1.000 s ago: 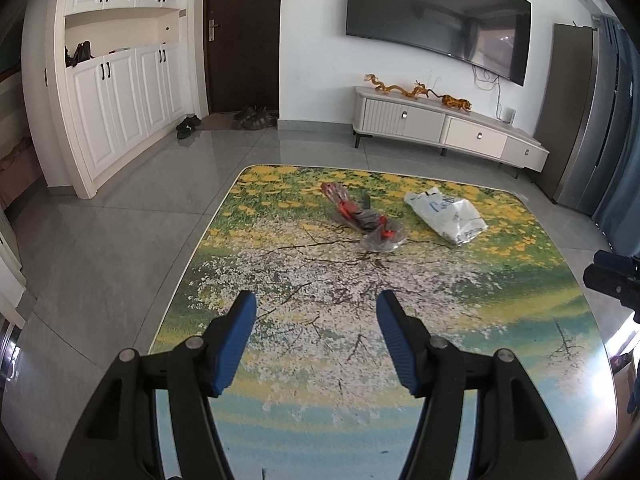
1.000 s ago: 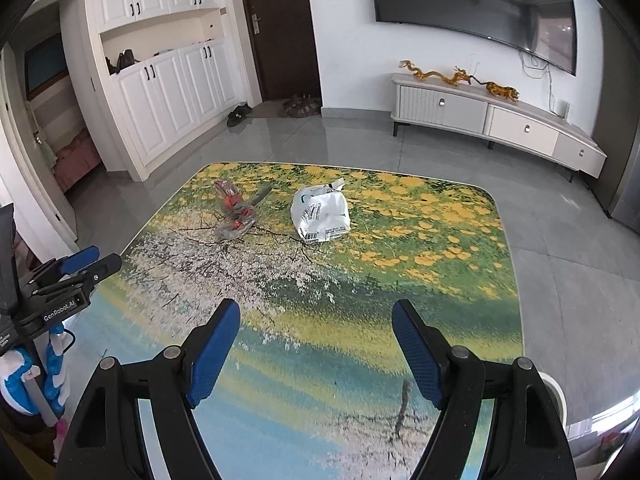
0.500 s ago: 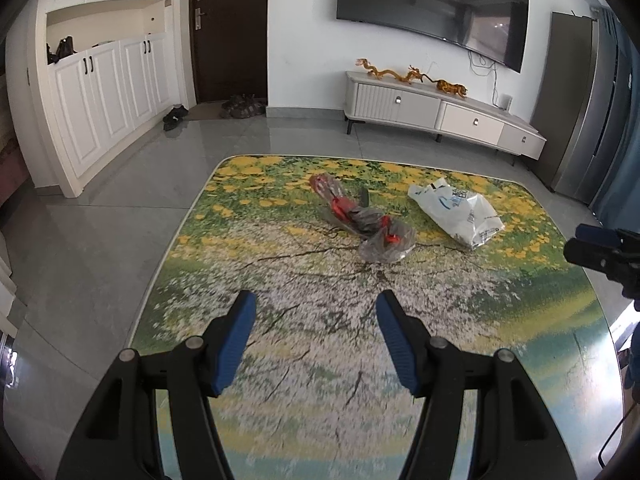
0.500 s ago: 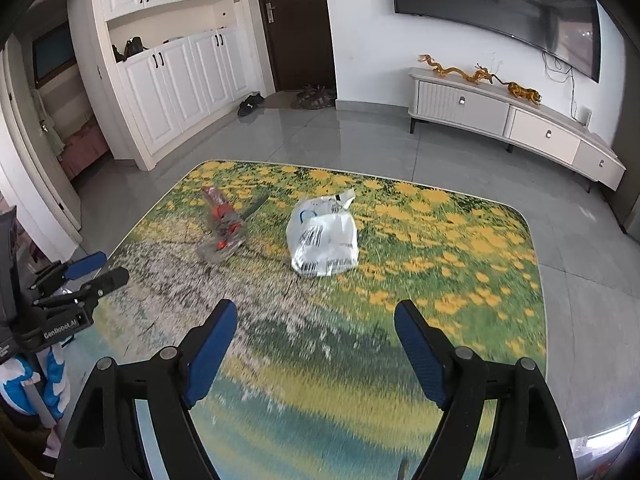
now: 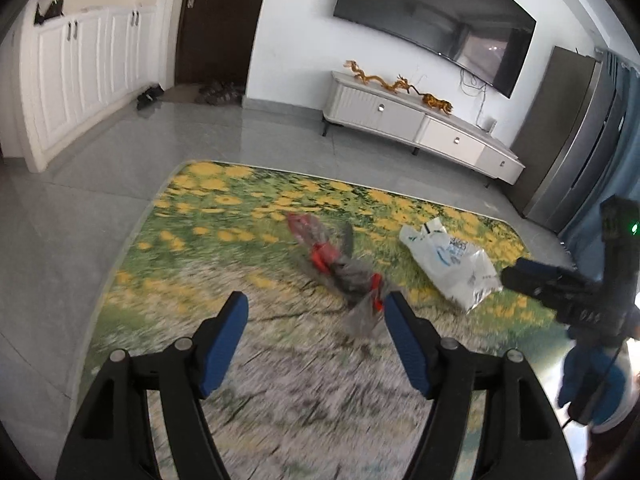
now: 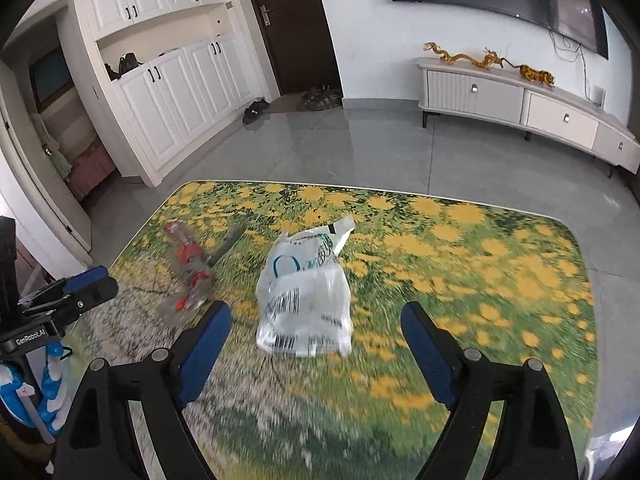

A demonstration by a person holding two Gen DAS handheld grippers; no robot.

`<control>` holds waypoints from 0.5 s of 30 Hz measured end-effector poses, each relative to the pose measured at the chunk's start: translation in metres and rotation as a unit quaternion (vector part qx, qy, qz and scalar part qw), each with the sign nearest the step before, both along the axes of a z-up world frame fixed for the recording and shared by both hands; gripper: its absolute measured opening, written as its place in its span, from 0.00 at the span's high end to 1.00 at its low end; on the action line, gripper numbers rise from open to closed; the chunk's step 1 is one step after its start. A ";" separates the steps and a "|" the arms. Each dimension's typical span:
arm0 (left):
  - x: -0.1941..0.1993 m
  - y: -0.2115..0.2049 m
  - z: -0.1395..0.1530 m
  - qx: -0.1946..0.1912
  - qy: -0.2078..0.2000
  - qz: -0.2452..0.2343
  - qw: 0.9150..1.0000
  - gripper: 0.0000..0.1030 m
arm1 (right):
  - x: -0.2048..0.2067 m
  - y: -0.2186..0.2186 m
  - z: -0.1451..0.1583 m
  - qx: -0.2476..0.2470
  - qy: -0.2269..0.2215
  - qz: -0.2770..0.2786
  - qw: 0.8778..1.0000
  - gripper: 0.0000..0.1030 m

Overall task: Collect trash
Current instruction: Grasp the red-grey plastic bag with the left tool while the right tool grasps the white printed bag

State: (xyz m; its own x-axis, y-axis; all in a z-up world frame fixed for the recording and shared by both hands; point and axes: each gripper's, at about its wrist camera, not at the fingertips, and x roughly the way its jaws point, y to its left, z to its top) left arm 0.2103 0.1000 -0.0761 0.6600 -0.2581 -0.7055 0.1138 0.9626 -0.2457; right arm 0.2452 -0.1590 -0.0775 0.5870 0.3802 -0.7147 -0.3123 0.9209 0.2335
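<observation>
A crumpled red and clear wrapper lies on the flower-print table top, just ahead of my open, empty left gripper. A white plastic bag lies to its right. In the right wrist view the white bag lies close ahead between the fingers of my open, empty right gripper, with the wrapper to its left. Each gripper shows at the edge of the other's view: the right one and the left one.
The table's far edge drops to a grey tiled floor. Beyond stand a white TV cabinet with gold figurines, white cupboards, a dark door and shoes.
Both grippers have moved forward over the table toward the trash; the wrapper and the white bag now sit much closer to the fingertips. Both stay open.
</observation>
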 end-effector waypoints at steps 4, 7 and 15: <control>0.034 -0.014 -0.012 -0.007 0.030 -0.006 1.000 0.33 | 0.018 0.006 -0.011 0.013 0.003 0.000 1.000 0.16; 0.055 -0.026 -0.020 -0.007 0.045 -0.006 0.999 0.33 | 0.026 0.008 -0.018 0.013 0.005 0.000 1.000 0.16; 0.079 -0.050 -0.041 0.039 0.070 -0.002 0.997 0.35 | 0.030 0.007 -0.032 0.019 0.022 0.010 1.000 0.49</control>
State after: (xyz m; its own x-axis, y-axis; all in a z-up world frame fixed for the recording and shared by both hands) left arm 0.2889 0.0501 -0.1166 0.5528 -0.2011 -0.8087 0.0865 0.9790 -0.1843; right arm 0.2753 -0.1525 -0.1093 0.5478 0.4190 -0.7241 -0.3184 0.9048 0.2827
